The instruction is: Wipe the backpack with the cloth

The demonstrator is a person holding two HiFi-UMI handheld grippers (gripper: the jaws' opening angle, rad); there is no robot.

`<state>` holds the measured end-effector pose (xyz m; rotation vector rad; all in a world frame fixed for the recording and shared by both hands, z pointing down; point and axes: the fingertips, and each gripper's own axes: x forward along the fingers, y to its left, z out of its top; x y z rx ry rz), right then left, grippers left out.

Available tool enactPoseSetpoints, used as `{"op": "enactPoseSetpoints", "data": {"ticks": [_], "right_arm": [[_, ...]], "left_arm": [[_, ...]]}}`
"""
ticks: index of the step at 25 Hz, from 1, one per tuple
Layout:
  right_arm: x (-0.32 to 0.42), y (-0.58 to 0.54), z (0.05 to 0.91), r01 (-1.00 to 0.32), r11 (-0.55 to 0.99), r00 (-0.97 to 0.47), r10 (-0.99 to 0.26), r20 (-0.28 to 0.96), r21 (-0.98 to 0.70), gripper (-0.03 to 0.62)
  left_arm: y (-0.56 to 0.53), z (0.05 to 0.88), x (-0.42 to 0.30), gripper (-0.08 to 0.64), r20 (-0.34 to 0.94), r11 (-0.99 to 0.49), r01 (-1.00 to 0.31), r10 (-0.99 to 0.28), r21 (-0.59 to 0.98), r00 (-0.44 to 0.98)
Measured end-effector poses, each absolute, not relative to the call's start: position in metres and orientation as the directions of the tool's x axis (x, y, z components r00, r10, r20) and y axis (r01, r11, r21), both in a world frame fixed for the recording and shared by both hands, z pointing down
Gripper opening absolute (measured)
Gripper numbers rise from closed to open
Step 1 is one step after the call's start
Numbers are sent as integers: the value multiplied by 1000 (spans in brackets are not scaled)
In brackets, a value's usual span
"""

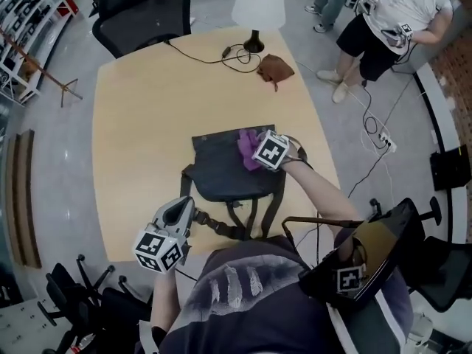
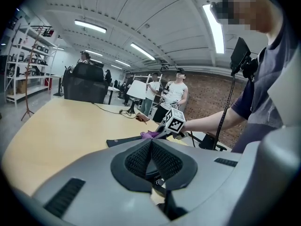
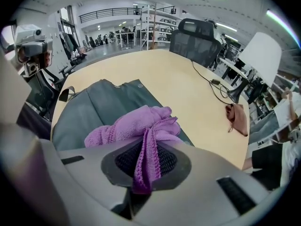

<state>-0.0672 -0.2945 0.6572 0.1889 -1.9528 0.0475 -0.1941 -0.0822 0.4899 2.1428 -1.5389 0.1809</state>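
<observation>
Head view and both gripper views, one moment. A dark grey backpack (image 1: 221,169) lies flat on the light wooden table (image 1: 140,131), near the person's edge, with its straps (image 1: 247,220) trailing toward the person. The right gripper (image 3: 147,150) has its jaws clamped on a purple cloth (image 3: 134,125); a fold of the cloth runs down between the jaw pads, and the bunched remainder rests on the backpack's upper right part. The left gripper (image 2: 151,150) sits at the table's near edge, just beside the backpack's lower left corner and a strap; its jaws are pressed together with nothing between them. Whether it touches the strap cannot be told. At the far side of the table stand a white-shaded lamp (image 1: 258,4) with its black cable (image 1: 210,57) and, just beside the lamp's base, a crumpled brown item (image 1: 276,68). A black office chair (image 1: 144,9) stands beyond the table, and another person (image 1: 391,17) stands on the floor to the far right.
</observation>
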Motion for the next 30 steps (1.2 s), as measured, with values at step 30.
{"op": "enactPoseSetpoints", "data": {"ticks": [30], "right_arm": [[-129, -322, 681, -266, 963, -370, -145, 917, 45, 32]], "left_arm": [[-58, 488, -210, 11, 429, -191, -934, -848, 302, 312]]}}
